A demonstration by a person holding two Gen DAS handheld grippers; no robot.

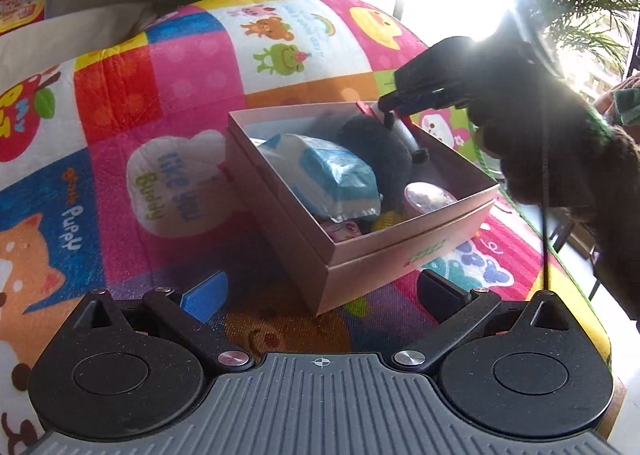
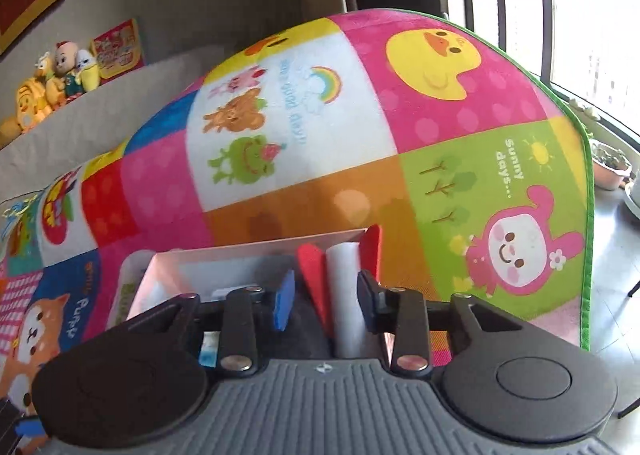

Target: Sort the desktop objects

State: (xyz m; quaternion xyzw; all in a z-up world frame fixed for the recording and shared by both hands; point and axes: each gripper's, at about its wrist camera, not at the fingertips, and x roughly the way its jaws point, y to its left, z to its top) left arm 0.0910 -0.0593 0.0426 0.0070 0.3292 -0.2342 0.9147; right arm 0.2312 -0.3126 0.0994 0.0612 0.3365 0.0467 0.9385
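Patchwork play mat (image 2: 328,183) covers the work surface; its panels read "like you Buddy", "Puppy" and "Sunny days...", with a yellow duck, a frog and a pink bunny printed on it. Behind it, soft toys (image 2: 52,83) sit along a pale sofa back under framed pictures.

Pink cardboard box (image 1: 400,251) stands open on the mat, green lettering on its front wall too small to read. Inside: a blue-and-white tissue pack (image 1: 324,175), a dark grey plush (image 1: 376,147), a clear round lid or ball (image 1: 430,197), small pink and yellow items at the bottom.

Left gripper (image 1: 320,289) — jaws wide apart, nothing between them — sits just in front of the box's near corner.

Right gripper (image 2: 326,295) hangs over the box's far right corner. A white tube (image 2: 345,295) with red flaps (image 2: 316,279) lies between its 2 fingers, against the right pad, with a gap to the blue left pad (image 2: 285,305). Whether it is actually gripped I cannot tell.
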